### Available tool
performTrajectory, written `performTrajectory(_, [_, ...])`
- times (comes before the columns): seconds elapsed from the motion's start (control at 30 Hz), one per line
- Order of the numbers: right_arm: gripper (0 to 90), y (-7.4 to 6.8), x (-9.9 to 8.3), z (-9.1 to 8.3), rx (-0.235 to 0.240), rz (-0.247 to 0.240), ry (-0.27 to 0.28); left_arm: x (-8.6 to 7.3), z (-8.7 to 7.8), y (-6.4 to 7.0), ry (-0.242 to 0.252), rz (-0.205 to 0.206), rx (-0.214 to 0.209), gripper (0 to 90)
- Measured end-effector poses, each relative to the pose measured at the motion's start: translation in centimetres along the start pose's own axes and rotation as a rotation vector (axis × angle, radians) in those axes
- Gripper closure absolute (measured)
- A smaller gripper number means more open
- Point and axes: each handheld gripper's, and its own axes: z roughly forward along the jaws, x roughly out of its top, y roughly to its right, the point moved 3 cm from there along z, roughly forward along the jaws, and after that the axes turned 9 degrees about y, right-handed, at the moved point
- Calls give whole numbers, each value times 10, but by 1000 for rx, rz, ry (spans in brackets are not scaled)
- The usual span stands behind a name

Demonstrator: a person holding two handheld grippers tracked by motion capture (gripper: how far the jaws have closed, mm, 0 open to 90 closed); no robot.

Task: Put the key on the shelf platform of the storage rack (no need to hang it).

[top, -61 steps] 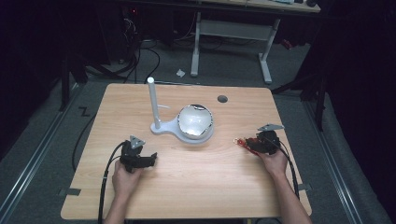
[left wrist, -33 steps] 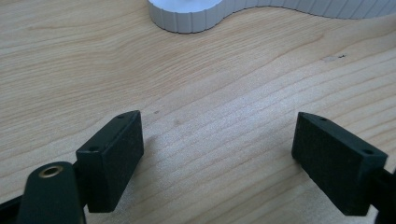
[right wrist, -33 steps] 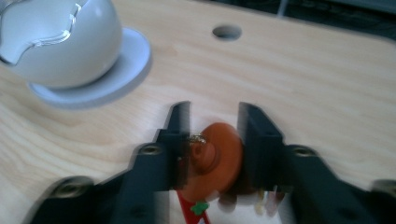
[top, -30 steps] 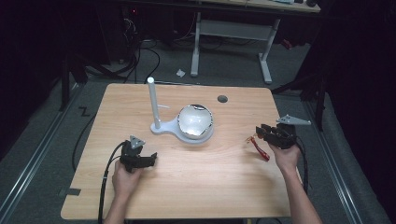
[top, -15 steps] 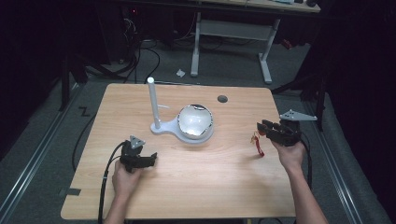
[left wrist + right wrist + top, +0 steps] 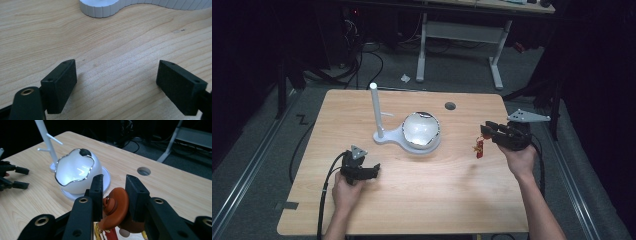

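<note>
My right gripper (image 6: 486,132) is held above the table's right side, shut on a small brown-orange figure charm (image 6: 115,206). Its red and yellow tail (image 6: 478,148) dangles below the jaws, clear of the wood. A white stand with an upright post (image 6: 375,110) and a glossy white dome (image 6: 421,130) sits mid-table; in the right gripper view the dome (image 6: 75,170) lies ahead and to the left of the jaws. My left gripper (image 6: 373,170) rests low at the front left, open with nothing between its fingers (image 6: 61,85), and the stand's ribbed white base (image 6: 100,7) lies ahead of it.
A round cable hole (image 6: 450,106) pierces the wooden tabletop (image 6: 432,200) behind the dome. Two thin pegs (image 6: 53,138) stick out from the post. Beyond the table's far edge are a dark floor, cables and a white desk frame (image 6: 462,30).
The right gripper has lifted the charm off the table and drawn it up and slightly right, so it now hangs from the jaws. The left gripper has stayed put.
</note>
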Motion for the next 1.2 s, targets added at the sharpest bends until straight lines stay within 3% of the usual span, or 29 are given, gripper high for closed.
performTrajectory(0.83, [694, -51, 54, 34, 180, -51, 48, 0, 0, 0, 0, 0, 0, 170])
performTrajectory(1.2, [694, -62, 71, 55, 215, -47, 46, 0, 0, 0, -1, 1, -1, 170])
